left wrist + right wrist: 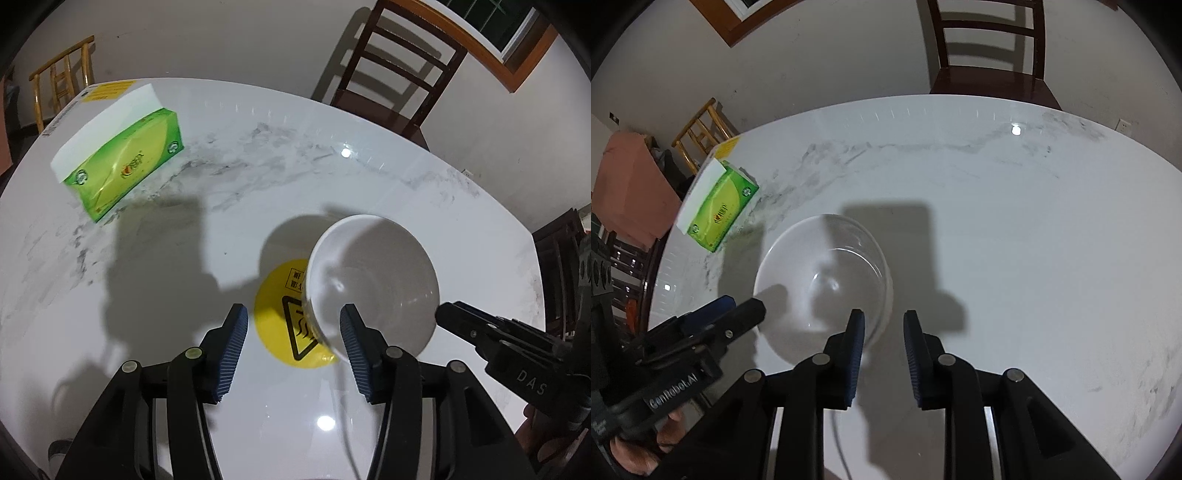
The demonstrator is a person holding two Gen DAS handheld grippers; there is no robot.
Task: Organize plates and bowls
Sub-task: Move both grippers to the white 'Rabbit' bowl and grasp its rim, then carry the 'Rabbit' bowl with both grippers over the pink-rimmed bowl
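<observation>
A white bowl stands upright on the marble table, partly over a round yellow warning sticker. It also shows in the right wrist view. My left gripper is open, its jaws astride the bowl's near-left rim, the right finger inside the bowl. My right gripper is open and empty; its left finger overlaps the bowl's near-right rim. Each gripper shows from the side in the other's view.
A green tissue box lies at the table's far left; it also shows in the right wrist view. A dark wooden chair stands behind the table's far edge, a bamboo chair at the left. The marble table stretches to the right.
</observation>
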